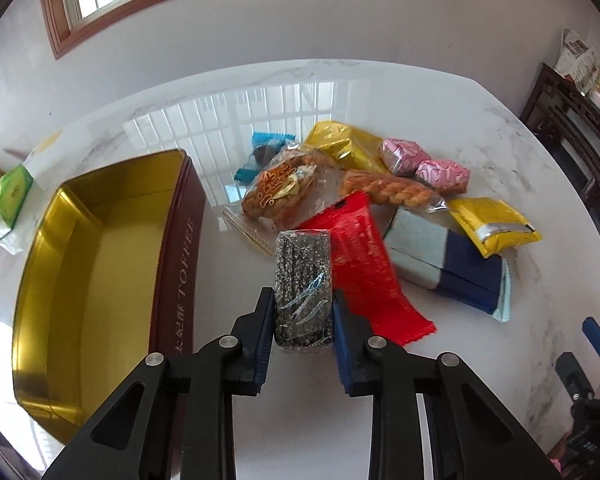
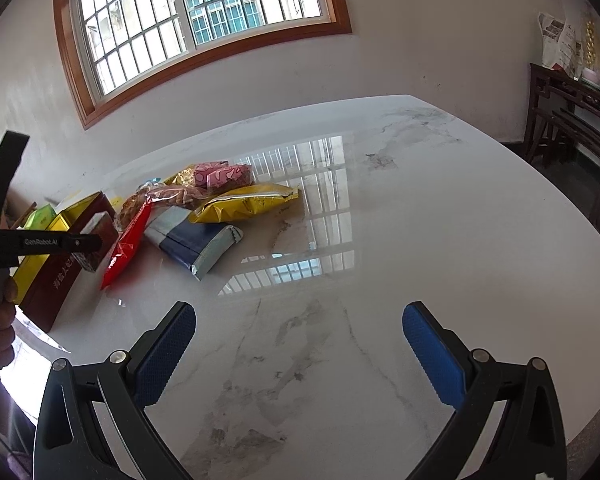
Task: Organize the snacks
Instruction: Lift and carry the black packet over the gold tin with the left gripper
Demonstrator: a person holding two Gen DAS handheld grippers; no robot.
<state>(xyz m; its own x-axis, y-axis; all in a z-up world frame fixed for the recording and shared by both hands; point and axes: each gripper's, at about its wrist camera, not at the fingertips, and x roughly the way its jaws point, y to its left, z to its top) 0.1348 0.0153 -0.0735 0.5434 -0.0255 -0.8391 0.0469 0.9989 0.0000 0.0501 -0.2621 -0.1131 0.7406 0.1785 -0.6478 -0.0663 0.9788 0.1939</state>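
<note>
My left gripper (image 1: 303, 300) is shut on a dark sesame bar in clear wrap (image 1: 303, 280), held above the marble table just right of the open toffee tin (image 1: 100, 248), whose gold inside is bare. A pile of snacks lies beyond: a red packet (image 1: 360, 248), twisted dough snacks (image 1: 284, 192), gold packets (image 1: 492, 224), pink sweets (image 1: 424, 164) and a blue-grey pack (image 1: 444, 264). My right gripper (image 2: 299, 324) is open and empty over bare table, right of the pile (image 2: 204, 204). The left gripper with the bar (image 2: 92, 248) shows at its far left.
A green tissue pack (image 1: 8, 200) lies left of the tin. The round marble table (image 2: 420, 240) ends near dark wooden furniture (image 2: 572, 120) at the right. A window is in the wall behind.
</note>
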